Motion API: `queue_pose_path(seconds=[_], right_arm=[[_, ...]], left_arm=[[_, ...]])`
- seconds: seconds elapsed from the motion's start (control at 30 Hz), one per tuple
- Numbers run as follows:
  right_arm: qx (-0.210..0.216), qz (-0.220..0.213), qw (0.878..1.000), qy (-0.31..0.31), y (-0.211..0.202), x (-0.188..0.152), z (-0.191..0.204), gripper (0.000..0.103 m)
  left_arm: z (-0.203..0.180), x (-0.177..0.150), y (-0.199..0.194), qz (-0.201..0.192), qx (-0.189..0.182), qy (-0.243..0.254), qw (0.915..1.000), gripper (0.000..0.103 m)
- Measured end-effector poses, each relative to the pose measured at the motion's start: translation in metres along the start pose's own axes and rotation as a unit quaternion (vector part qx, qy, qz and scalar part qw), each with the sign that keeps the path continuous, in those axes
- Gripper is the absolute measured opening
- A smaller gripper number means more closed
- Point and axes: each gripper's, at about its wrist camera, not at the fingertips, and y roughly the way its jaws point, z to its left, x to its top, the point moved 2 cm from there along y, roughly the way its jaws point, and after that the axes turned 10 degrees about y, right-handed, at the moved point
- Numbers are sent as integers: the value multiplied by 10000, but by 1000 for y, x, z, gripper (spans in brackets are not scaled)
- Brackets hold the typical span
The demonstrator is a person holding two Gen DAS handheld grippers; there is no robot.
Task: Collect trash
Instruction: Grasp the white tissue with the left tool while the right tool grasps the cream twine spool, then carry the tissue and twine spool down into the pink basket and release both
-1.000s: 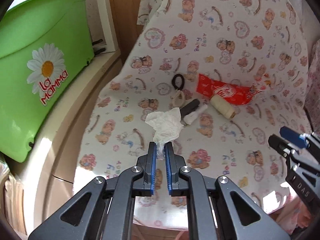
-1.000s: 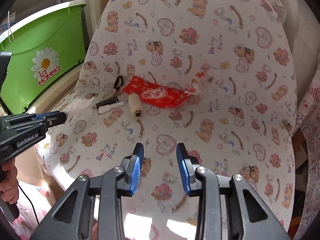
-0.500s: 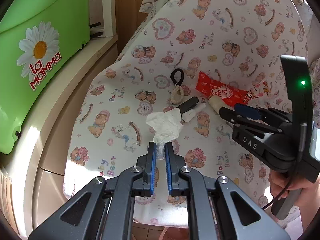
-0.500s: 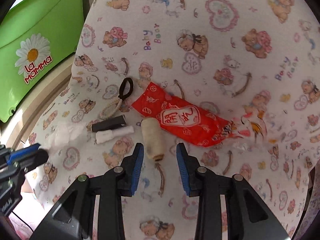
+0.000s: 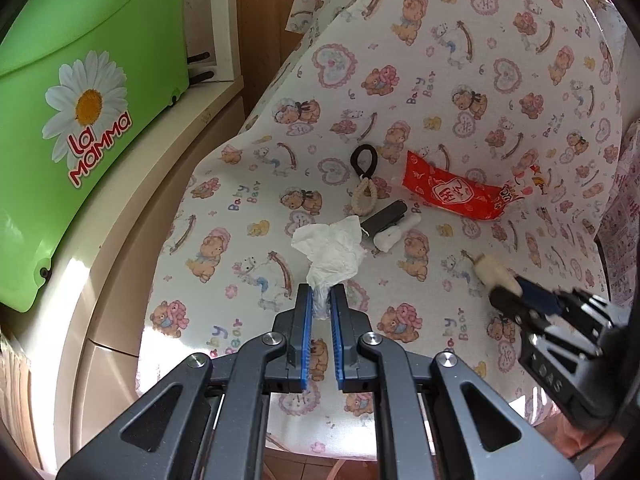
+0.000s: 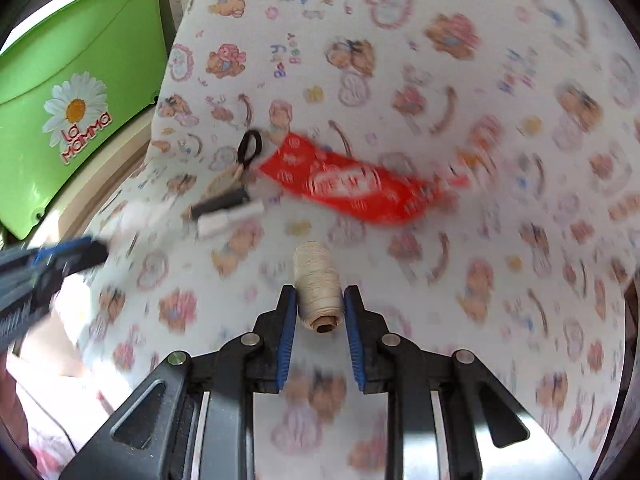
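My left gripper (image 5: pixel 320 292) is shut on the bottom of a crumpled white tissue (image 5: pixel 332 248), which stands up above the bear-print cloth (image 5: pixel 480 80). My right gripper (image 6: pixel 320 296) has a cream spool of thread (image 6: pixel 316 280) between its blue pads; its jaws are closing and the pads touch the spool's sides. In the left wrist view the spool (image 5: pixel 490 272) sticks out of the right gripper (image 5: pixel 508 292) at lower right. A red snack wrapper (image 5: pixel 452 194) lies flat on the cloth beyond. The right wrist view is motion-blurred.
A black hair tie (image 5: pixel 364 160), a beige loop (image 5: pixel 362 198), a black stick (image 5: pixel 386 216) and a white roll (image 5: pixel 394 236) lie by the tissue. A green tub (image 5: pixel 80 100) with a daisy stands on the beige ledge at left. Printed fabric hangs at right.
The right gripper reached the spool beside the red wrapper, narrowed around it and pulled it toward the near right. The left gripper kept hold of the tissue and barely moved.
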Motion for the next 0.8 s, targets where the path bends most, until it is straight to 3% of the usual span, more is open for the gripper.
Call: queue_pose_path(seconds=[0.17, 0.3, 0.43, 0.63, 0.8], right_arm=[[122, 3, 9998, 144, -32, -39, -19, 26], [150, -129, 9997, -137, -44, -56, -18, 26], [120, -362, 9986, -356, -49, -57, -11, 26], [18, -324, 9987, -394, -39, -49, -6, 25], [147, -437, 9986, -251, -58, -52, -14, 24]], left_arm=[[-3, -1, -3, -54, 89, 82, 9999, 9], [-7, -3, -2, -74, 73, 212, 9997, 9], [-12, -5, -4, -165, 52, 271, 9995, 9], [-17, -8, -9, -265, 89, 377, 9989, 9], [-19, -14, -22, -375, 0, 256, 9990, 9]])
